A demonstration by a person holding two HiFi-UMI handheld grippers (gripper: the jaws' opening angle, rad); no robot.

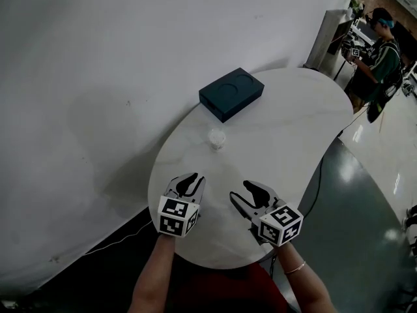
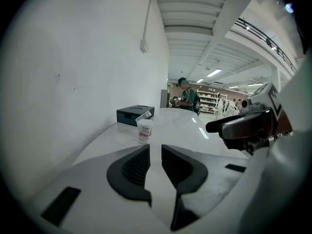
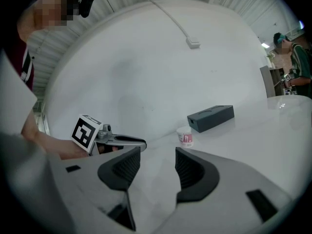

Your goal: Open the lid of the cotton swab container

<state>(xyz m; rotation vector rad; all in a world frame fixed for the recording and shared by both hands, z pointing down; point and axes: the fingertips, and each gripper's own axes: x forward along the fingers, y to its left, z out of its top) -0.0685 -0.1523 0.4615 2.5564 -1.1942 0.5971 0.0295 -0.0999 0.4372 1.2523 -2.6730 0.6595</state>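
Note:
The cotton swab container (image 1: pixel 216 139), a small clear cup with a red and white label, stands on the white oval table (image 1: pixel 293 129), well ahead of both grippers. In the left gripper view the container (image 2: pixel 145 129) has a clear flap tilted up at its top. It also shows in the right gripper view (image 3: pixel 185 137). My left gripper (image 1: pixel 189 180) (image 2: pixel 156 150) hovers near the table's front edge, its jaws a narrow gap apart with nothing between them. Beside it my right gripper (image 1: pixel 241 193) (image 3: pixel 158 152) stands wider open and empty.
A dark teal box (image 1: pixel 232 93) (image 2: pixel 135 114) (image 3: pixel 211 117) lies behind the container near the white wall. A person (image 1: pixel 381 57) stands far off at the right, beyond the table. A cable hangs off the table's right edge over the grey floor.

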